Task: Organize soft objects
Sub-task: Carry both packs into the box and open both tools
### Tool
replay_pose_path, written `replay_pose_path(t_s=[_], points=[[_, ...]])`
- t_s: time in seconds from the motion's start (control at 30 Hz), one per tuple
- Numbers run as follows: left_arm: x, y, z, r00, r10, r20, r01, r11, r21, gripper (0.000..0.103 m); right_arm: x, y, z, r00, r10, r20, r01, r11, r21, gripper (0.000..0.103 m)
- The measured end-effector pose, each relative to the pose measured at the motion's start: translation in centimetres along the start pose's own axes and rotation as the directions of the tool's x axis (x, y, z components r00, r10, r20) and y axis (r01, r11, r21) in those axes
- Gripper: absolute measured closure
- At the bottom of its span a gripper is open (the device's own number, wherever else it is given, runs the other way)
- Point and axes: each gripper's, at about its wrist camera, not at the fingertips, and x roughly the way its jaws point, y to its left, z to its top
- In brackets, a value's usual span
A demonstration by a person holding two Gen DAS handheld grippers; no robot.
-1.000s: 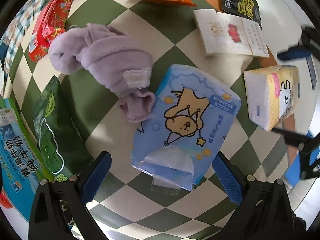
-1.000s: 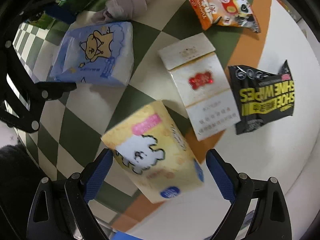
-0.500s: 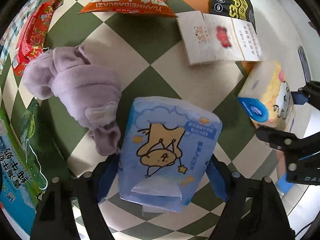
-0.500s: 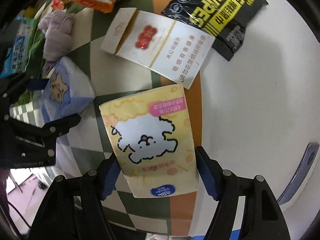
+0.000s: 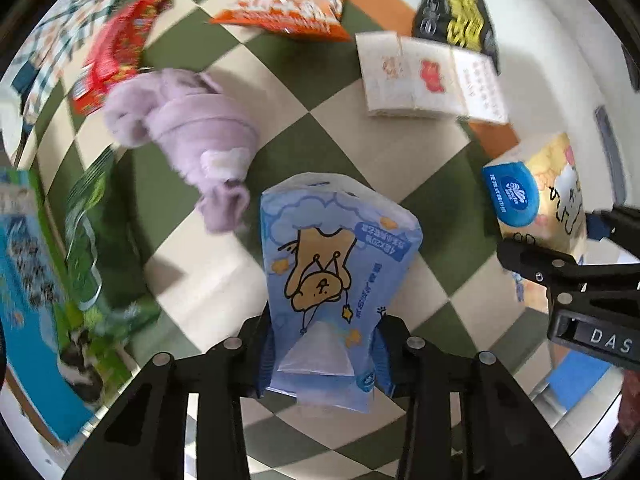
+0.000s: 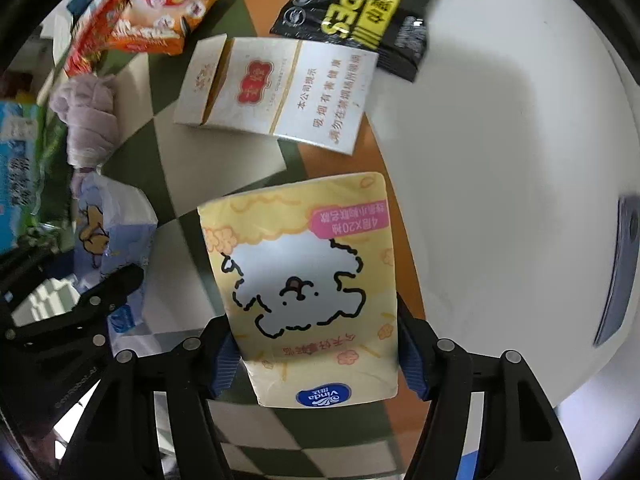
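Nearest to view, the left gripper [image 5: 324,354] has its blue-padded fingers [image 5: 266,354] pressed in on the two sides of a blue tissue pack [image 5: 334,280] printed with a cartoon bear; the soft pack pinches inward where the pads bite. It appears lifted off the checkered cloth [image 5: 424,168], though the fisheye makes the gap hard to judge.

The right gripper [image 6: 318,354] is closed the same way on a yellow tissue pack [image 6: 308,280] printed with a fluffy white dog, held low by its logo end, the pack reaching out over an orange strip and the white tabletop [image 6: 500,160].

The two packs sit side by side, well apart, each visible from the other gripper's camera.

To do this carry well, I judge the squeeze should stay gentle but firm: these packs deform, so a grip near one end may let the far end droop or slip. Keeping each pack level and setting it down flat before the fingers part would help.

Farther back lie a crumpled lilac cloth [image 5: 188,128], likely another soft item to sort, a cream box [image 6: 276,92], a black wipes packet [image 6: 368,12], an orange snack bag [image 5: 292,8] and a red packet [image 5: 116,48].
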Motion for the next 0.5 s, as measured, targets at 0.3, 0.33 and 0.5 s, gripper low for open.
replay_pose_path(t_s=[0.3,0.33,0.5], points=[[-9.7,4.5,-7.6,0.974,-0.082,0.212,0.125,0.972,-0.2,0.067,-5.6,0.7,-4.6,0.982,0.171,0.075,-0.171,0.985,0.002,0.035],[-11.7,4.5,-8.1,0.968,-0.078,0.238,0.133,0.965,-0.225,0.067,-6.8,1.7,-5.2,0.978,0.19,0.082,-0.189,0.982,-0.018,0.035],[-18.2,9.7,-12.5,0.944,-0.042,0.328,0.172,0.908,-0.382,0.067,-13.3,9.9,-6.7,0.95,0.295,0.106,-0.279,0.95,-0.144,0.035]])
